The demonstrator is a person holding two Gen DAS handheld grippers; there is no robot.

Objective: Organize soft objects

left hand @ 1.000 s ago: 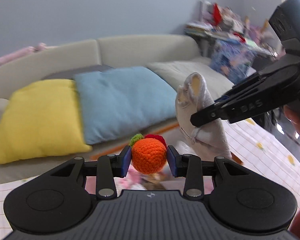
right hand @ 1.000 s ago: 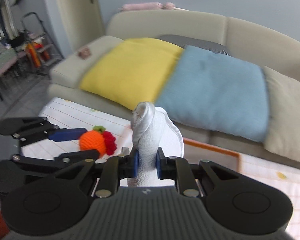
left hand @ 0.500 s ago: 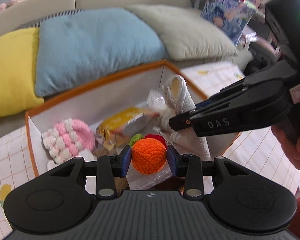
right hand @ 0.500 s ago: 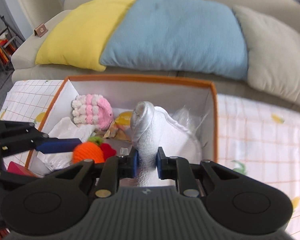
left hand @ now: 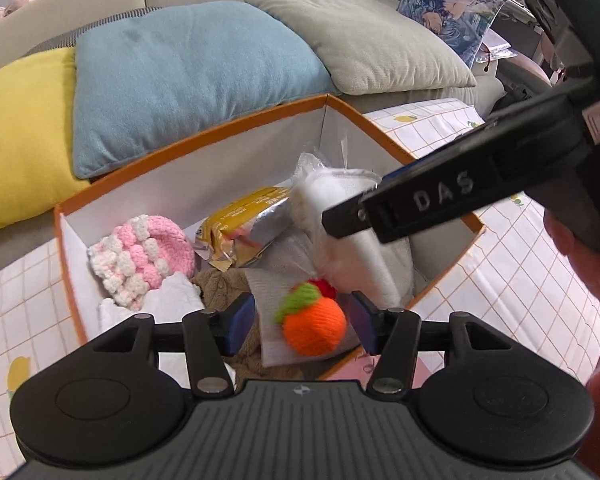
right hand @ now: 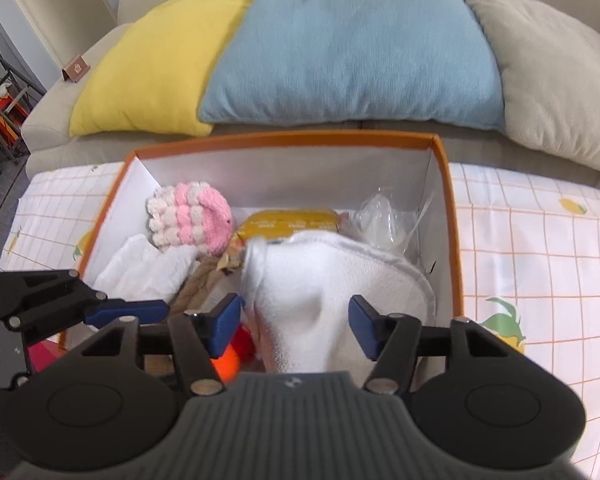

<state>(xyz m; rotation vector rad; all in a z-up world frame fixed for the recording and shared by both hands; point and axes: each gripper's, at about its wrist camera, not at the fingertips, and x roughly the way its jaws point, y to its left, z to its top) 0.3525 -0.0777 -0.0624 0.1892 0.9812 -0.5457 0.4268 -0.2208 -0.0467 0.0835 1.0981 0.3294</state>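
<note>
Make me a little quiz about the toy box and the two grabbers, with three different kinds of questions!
1. True or false: the left gripper is squeezing the orange crochet fruit.
2. What colour is the rim of the box? A) blue B) orange C) green
3. Fill in: between the open pads of the right gripper lies a white ____.

Key:
1. False. Its jaws have just been opening, and the fruit sits loose between them.
2. B
3. Towel. These jaws have just been opening too.
</note>
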